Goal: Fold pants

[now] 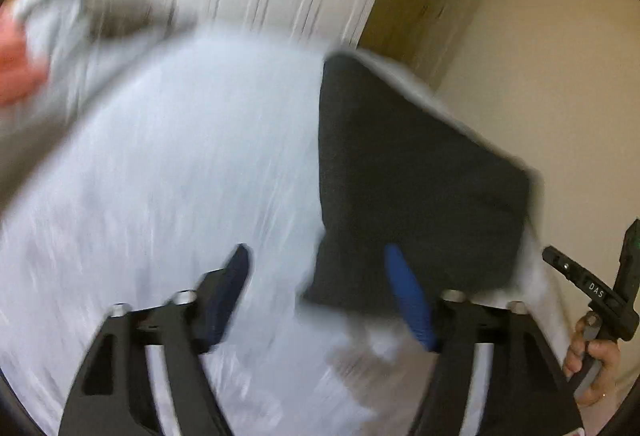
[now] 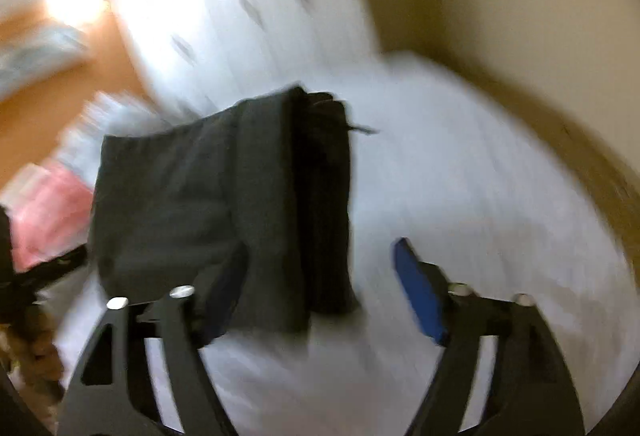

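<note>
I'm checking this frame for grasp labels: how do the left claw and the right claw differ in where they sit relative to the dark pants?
The left claw has the folded dark pants toward its right finger; the right claw has the pants toward its left finger. The left claw's view shows flat cloth, the right claw's a stacked folded edge. Both are open, holding nothing, over the white bed sheet.
</note>
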### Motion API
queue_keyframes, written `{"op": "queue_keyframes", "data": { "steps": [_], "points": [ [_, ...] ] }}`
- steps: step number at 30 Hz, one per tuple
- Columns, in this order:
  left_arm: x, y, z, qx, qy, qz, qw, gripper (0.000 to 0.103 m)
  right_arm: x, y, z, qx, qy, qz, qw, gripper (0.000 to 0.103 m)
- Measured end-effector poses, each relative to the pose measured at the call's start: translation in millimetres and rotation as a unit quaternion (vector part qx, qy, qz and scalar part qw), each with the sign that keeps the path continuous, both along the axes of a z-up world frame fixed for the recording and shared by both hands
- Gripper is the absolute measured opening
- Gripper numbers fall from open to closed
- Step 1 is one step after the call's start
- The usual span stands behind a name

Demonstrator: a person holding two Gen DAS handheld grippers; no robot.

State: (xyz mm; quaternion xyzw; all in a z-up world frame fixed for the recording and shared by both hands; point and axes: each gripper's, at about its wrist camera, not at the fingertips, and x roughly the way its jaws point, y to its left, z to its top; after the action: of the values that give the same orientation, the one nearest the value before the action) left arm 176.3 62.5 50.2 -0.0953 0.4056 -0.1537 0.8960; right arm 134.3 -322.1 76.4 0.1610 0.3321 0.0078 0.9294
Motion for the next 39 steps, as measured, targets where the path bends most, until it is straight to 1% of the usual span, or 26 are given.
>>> {"op": "queue_keyframes", "data": {
  "steps": [2,3,4,5,6,7,8,9,11,13,16,17,18,20,23,24,26,29,30,32,34,35,36,37,38,39],
  "points": [
    [-15.6,6.8,-46.9,0.03,0.012,0.009,0.9994,0.061,-12.5,0.7,-64.5,0.016,0.053,0.009,0.998,0.062],
    [-18.7,6.7,-56.3,0.04,0.012,0.013,0.9991,0.061,-18.1,2.2,-79.9,0.011,0.064,0.007,0.998,0.062],
    [-23.0,4.5,-64.1,0.045,0.012,0.013,0.9988,0.061,-17.5,4.0,-86.3,0.005,0.082,0.002,0.997,0.062],
    [-27.3,4.1,-69.7,0.036,0.009,0.012,0.9993,0.061,-13.9,6.6,-87.3,0.005,0.102,-0.001,0.995,0.062],
    [-17.5,3.0,-72.5,0.028,0.007,0.014,0.9995,0.061,-11.3,10.0,-80.0,0.024,0.082,0.019,0.996,0.062],
    [-20.3,2.1,-75.3,0.016,0.001,0.02,0.9997,0.061,-10.5,11.4,-74.1,0.027,0.06,0.026,0.998,0.064],
    [-28.9,1.9,-76.0,0.013,-0.002,0.023,0.9997,0.063,-7.9,19.2,-72.7,0.02,0.046,0.024,0.998,0.07],
    [-29.0,-0.8,-78.0,0.015,-0.005,0.025,0.9996,0.063,-3.8,23.9,-68.4,0.007,0.036,0.014,0.999,0.071],
    [-26.9,-10.3,-79.0,0.031,-0.009,0.022,0.9992,0.063,7.8,28.8,-69.2,0.005,0.034,0.004,0.999,0.071],
    [-27.2,-10.0,-78.9,0.042,-0.014,0.019,0.9988,0.064,13.9,25.3,-71.9,0.006,0.037,0.005,0.999,0.065],
    [-25.4,-13.7,-80.2,0.044,-0.014,0.023,0.9987,0.067,8.6,26.6,-68.3,-0.012,0.036,0.019,0.999,0.047],
    [-25.4,-14.1,-81.2,0.04,-0.011,0.023,0.9989,0.067,9.9,30.9,-67.1,-0.022,0.035,0.028,0.999,0.034],
    [-26.3,-14.8,-82.0,0.037,-0.009,0.023,0.999,0.067,12.0,34.7,-66.4,-0.032,0.039,0.029,0.998,0.032],
    [-25.3,-16.3,-82.8,0.034,-0.009,0.021,0.9991,0.067,21.3,30.2,-71.1,-0.033,0.045,0.022,0.998,0.033],
    [-22.8,-17.0,-83.4,0.027,-0.007,0.016,0.9995,0.069,45.7,13.2,-81.2,-0.004,0.065,-0.01,0.998,0.057],
    [-22.2,-15.9,-83.4,0.022,-0.005,0.016,0.9996,0.069,53.4,6.3,-84.7,0.008,0.068,-0.016,0.998,0.059],
    [-21.1,-14.0,-84.1,0.011,-0.001,0.018,0.9998,0.071,70.7,2.1,-91.7,0.019,0.077,-0.016,0.997,0.059],
    [-18.4,-14.1,-85.9,0.014,-0.001,0.016,0.9998,0.071,94.8,9.2,-101.4,0.025,0.087,0.014,0.996,0.042],
    [-17.0,-15.1,-87.3,0.023,-0.002,0.019,0.9996,0.071,100.5,13.5,-103.7,0.017,0.09,0.022,0.996,0.025],
    [-15.3,-15.8,-88.6,0.031,-0.004,0.018,0.9993,0.071,111.4,22.3,-104.1,-0.027,0.103,0.027,0.994,0.017],
    [-14.8,-14.2,-87.9,0.029,-0.006,0.018,0.9994,0.071,111.0,21.6,-87.0,-0.063,0.071,0.019,0.995,0.01],
    [-14.3,-13.0,-87.7,0.024,-0.005,0.018,0.9995,0.073,111.2,20.4,-85.7,-0.087,0.068,0.009,0.994,0.01],
    [-12.2,-11.0,-88.2,0.014,-0.002,0.016,0.9998,0.077,114.8,16.2,-95.0,-0.114,0.089,-0.002,0.99,0.013],
    [-9.4,-8.9,-89.2,0.006,0.002,0.016,0.9998,0.081,118.2,12.8,-104.6,-0.117,0.115,0.0,0.986,0.013],
    [-5.3,-5.5,-90.7,-0.003,0.011,0.021,0.9997,0.081,118.2,4.7,-114.2,-0.098,0.137,0.009,0.986,0.015],
    [-2.1,-2.9,-90.5,-0.014,0.018,0.019,0.9996,0.081,112.4,-2.0,-111.7,-0.074,0.125,0.007,0.989,0.025]
  ]
}}
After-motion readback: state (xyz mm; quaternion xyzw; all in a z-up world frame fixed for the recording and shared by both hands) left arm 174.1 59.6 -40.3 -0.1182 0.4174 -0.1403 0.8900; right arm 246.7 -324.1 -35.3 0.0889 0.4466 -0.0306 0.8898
